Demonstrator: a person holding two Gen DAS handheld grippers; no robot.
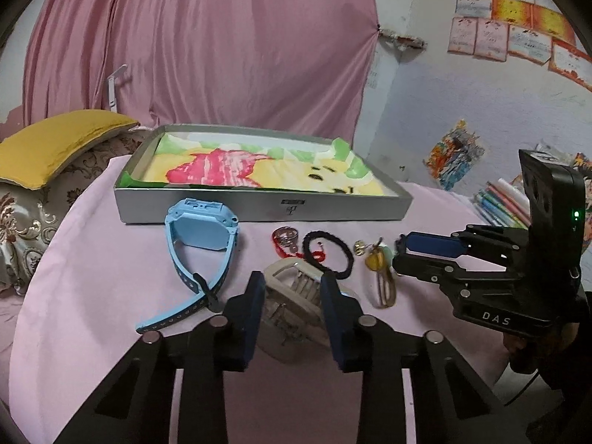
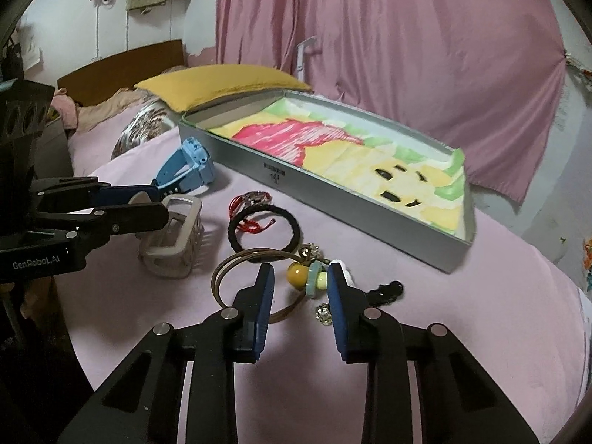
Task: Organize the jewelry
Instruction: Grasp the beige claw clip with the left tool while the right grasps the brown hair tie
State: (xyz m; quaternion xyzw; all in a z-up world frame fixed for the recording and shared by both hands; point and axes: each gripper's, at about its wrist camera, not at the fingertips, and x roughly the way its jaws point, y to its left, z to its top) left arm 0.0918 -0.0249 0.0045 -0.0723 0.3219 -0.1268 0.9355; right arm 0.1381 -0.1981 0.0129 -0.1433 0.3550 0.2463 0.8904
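Beside the tray (image 1: 259,207), your left gripper (image 1: 292,318) clasped the hair claw (image 1: 296,296) while your right gripper (image 2: 301,307) stood narrowly open around the beads (image 2: 309,275); lift next.

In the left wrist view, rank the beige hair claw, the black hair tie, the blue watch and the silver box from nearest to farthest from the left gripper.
From the left gripper:
1. Beige hair claw, between the fingers.
2. Black hair tie, just beyond the claw, slightly right.
3. Blue watch, ahead to the left; its strap end comes nearer than its face.
4. Silver box, farthest, across the back of the pink cloth.
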